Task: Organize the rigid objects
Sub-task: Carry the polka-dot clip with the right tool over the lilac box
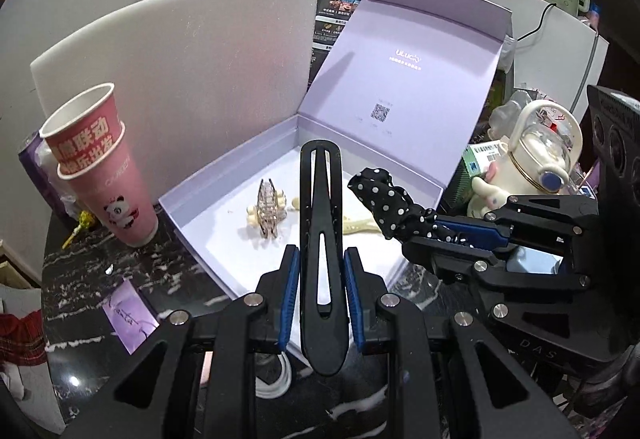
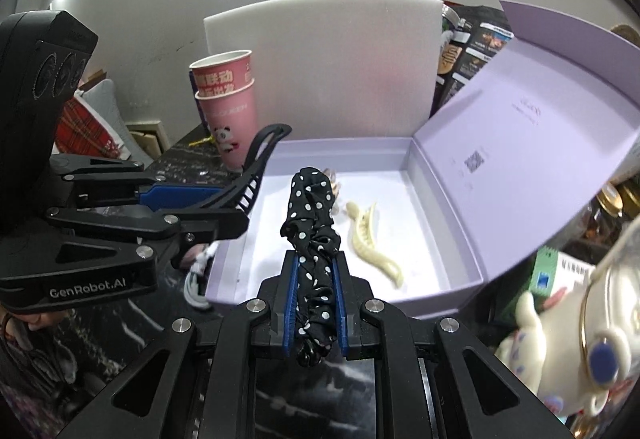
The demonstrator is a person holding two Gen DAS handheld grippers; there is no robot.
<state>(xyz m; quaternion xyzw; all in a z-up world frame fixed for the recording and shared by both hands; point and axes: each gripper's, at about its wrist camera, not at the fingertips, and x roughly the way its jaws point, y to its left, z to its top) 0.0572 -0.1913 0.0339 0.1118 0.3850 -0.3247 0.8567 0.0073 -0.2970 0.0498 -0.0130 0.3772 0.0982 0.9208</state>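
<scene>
The left gripper (image 1: 322,291) is clamped narrow on a long black hair clip (image 1: 320,239), whose long axis runs straight out along the fingers and ends above the near part of the lilac box (image 1: 224,175). The right gripper (image 2: 316,291) is likewise pinched tight, on a black polka-dot scrunchie clip (image 2: 314,231) that also points forward along its fingers. Both tools tilt downward toward the box, side by side, the right one just beside the left and a little nearer the raised lid (image 1: 404,79).

The box lies open on the dark marbled desk (image 1: 80,271), its lid propped up on the far right side. Already on its white floor are a sparkly claw clip (image 1: 269,213) toward the left and a cream banana clip (image 2: 370,239) toward the right, its long axis running from the back wall toward the near wall. Stacked pink paper cups (image 1: 108,175) stand just beside the box's left corner.

Both held pieces hang over the box's near edge, so the bare floor lies ahead and below each gripper. I'd judge the drop turns on that: the black clip has bare floor between the two resting clips, while the scrunchie hangs right over the claw clip's side of the cream one.
</scene>
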